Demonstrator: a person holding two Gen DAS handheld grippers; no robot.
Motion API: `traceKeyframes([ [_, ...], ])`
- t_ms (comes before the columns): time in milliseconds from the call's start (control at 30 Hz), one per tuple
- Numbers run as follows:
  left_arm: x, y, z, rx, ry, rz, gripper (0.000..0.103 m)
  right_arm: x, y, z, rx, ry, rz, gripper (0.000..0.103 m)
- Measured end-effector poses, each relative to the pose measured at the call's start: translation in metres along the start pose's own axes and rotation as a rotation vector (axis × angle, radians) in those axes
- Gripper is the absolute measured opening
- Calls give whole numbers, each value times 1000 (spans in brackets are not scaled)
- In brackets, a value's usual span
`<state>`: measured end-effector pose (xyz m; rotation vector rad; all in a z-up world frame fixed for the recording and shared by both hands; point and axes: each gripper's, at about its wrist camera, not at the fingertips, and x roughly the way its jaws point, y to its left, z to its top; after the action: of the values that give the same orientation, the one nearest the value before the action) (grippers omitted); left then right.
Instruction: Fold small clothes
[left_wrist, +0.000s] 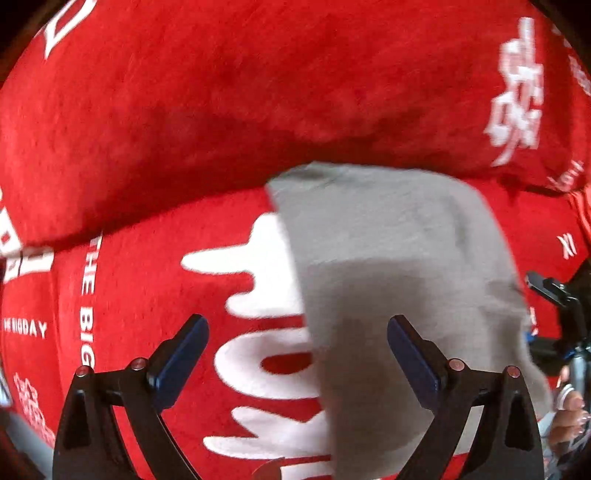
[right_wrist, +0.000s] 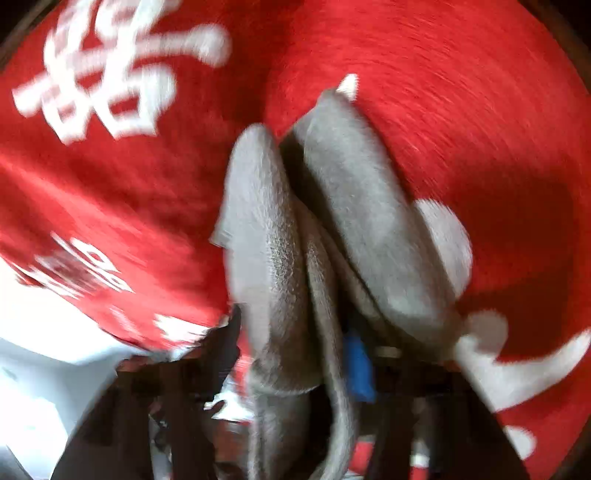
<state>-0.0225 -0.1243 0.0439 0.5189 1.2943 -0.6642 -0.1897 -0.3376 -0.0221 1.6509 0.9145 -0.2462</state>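
A small grey garment (left_wrist: 399, 258) lies on a red blanket (left_wrist: 221, 110) with large white lettering. In the left wrist view my left gripper (left_wrist: 297, 325) hangs open over the garment's left edge, its dark blue pads (left_wrist: 184, 354) wide apart and touching nothing. The right wrist view is blurred. There the grey garment (right_wrist: 266, 229) is bunched in thick folds that rise from my right gripper (right_wrist: 332, 362). One blue pad (right_wrist: 356, 365) shows against the cloth, and the other finger is hidden behind it. The jaws look nearly closed on the fabric.
The red blanket (right_wrist: 461, 129) covers almost all of both views, with a raised fold across the back in the left wrist view. A white surface (right_wrist: 33, 369) shows at the lower left of the right wrist view. A person's hand (left_wrist: 569, 410) is at the right edge.
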Motion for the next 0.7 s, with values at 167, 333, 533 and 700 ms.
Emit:
traceKeyframes([
  [167,22,14,-11,-66,85,3,97,-22,48,-20,-269,-76,-121,14],
  [333,2,-3,-14,8,1,-28,97,-38,34,-26,-271,-103,-175,14],
  [533,24,-21,-25,36,56,-48,98,-25,7,-13,-213,-123,-263,14],
  [700,17,-23,-32,43,34,-18,98,-24,12,-12,-169,-94,-186,19],
])
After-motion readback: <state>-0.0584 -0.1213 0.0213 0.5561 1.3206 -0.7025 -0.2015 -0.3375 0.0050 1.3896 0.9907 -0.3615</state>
